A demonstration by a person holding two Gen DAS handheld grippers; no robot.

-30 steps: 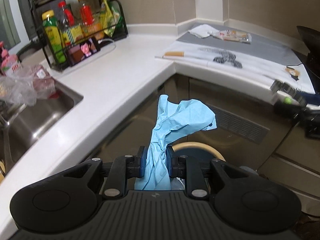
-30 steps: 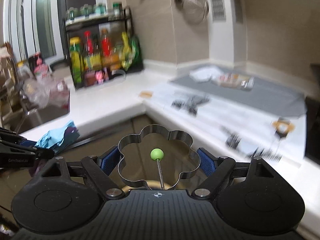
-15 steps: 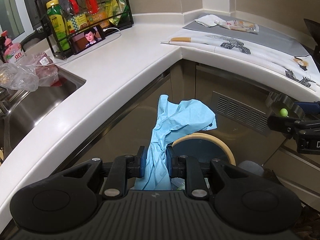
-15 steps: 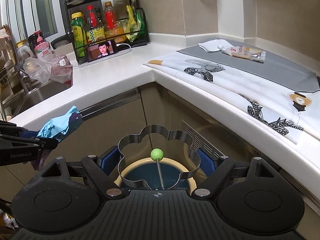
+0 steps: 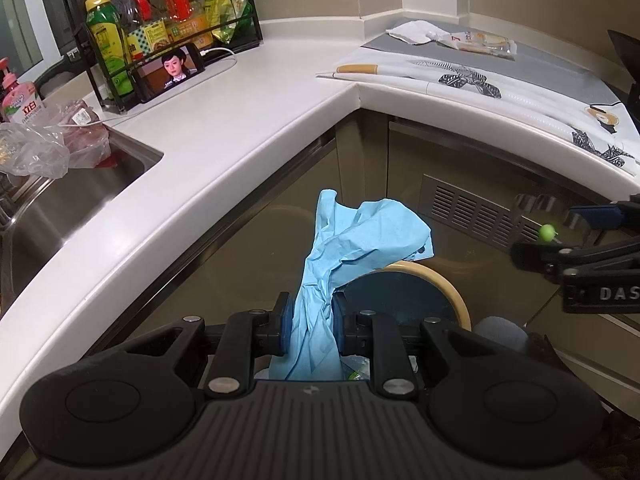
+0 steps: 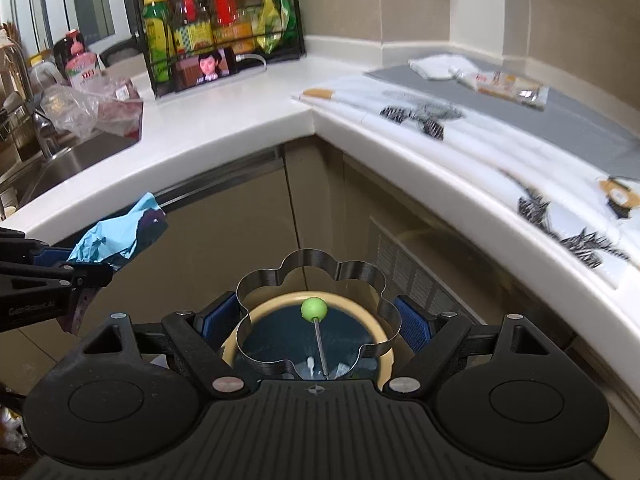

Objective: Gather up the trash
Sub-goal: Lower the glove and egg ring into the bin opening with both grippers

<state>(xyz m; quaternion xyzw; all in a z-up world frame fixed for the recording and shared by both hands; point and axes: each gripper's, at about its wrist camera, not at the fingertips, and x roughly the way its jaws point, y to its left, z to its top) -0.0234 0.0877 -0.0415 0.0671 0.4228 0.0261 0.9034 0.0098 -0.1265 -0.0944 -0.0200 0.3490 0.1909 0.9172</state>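
My left gripper [image 5: 308, 328] has its jaws clamped on a crumpled blue glove [image 5: 352, 248], hanging above the bin [image 5: 448, 292] below the desk [image 5: 240, 120]. My right gripper [image 6: 316, 320] grips a flower-shaped metal ring [image 6: 316, 264] between wide-set jaws, over the same bin.

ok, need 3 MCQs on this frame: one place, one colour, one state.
1. Where is the bin?
A. on the counter
B. on the floor below the grippers
C. in the sink

2. What colour is the glove?
A. blue
B. red
C. white

3. How is the right gripper?
A. empty, shut
B. open, empty
C. closed on the flower ring

Key: B, its rim shows under both grippers, by the cabinets; A, light blue in the left gripper; C, both pads press the ring's sides.
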